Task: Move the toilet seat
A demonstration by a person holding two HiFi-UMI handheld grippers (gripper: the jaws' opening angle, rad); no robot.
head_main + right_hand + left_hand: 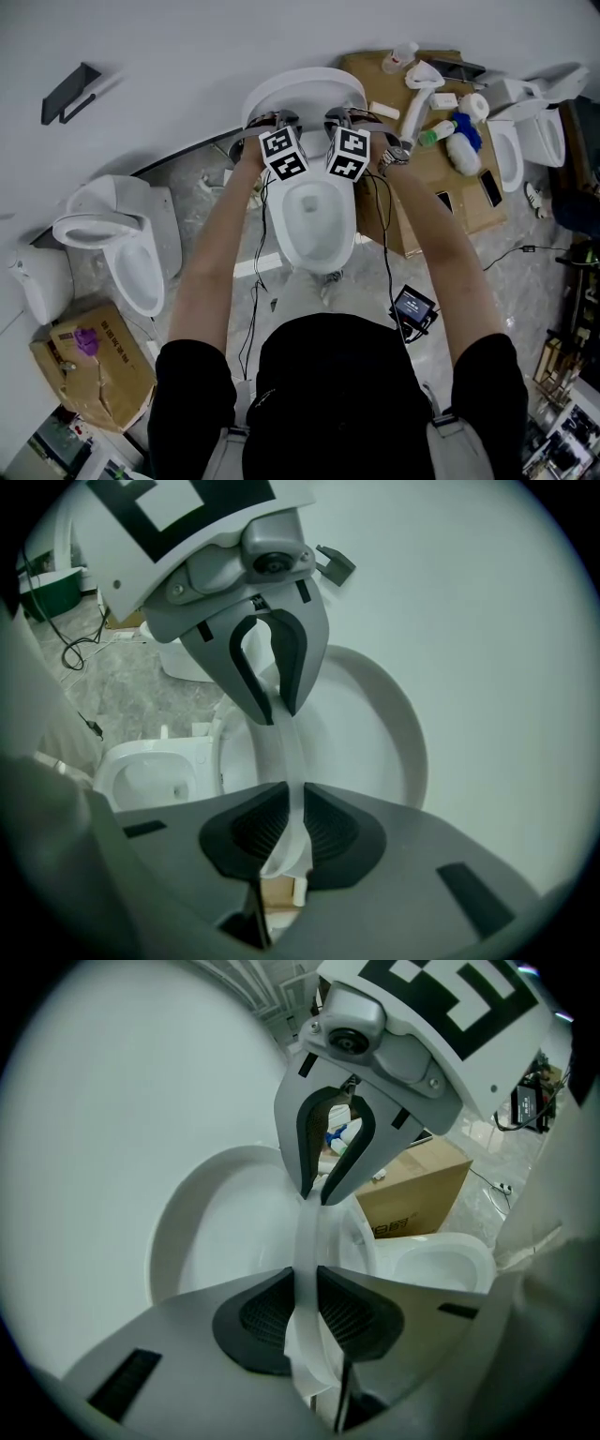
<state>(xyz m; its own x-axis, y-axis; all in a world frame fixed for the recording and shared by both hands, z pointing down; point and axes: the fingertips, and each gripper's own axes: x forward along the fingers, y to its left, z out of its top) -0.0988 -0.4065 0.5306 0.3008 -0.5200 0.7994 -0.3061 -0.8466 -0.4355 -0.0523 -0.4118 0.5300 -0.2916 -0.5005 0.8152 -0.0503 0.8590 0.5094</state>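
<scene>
The white toilet [319, 225] stands in the middle, its lid [305, 89] leaning back against the wall. The toilet seat [305, 1241] is raised and shows edge-on as a thin white ring. My left gripper [302, 1299] is shut on the seat's rim, both pads pressing on it. In the left gripper view the right gripper [314, 1194] clamps the same rim just ahead. In its own view my right gripper [293, 829] is shut on the toilet seat [281, 752], with the left gripper [272, 705] facing it. From the head view both grippers [281, 122] [342, 120] sit close together under the lid.
Another toilet [122, 244] stands at the left and more [525, 141] at the right. A cardboard box [422, 178] holding bottles and phones sits beside the toilet on the right. A second box [94, 366] lies lower left. Cables and a small device [412, 307] lie on the floor.
</scene>
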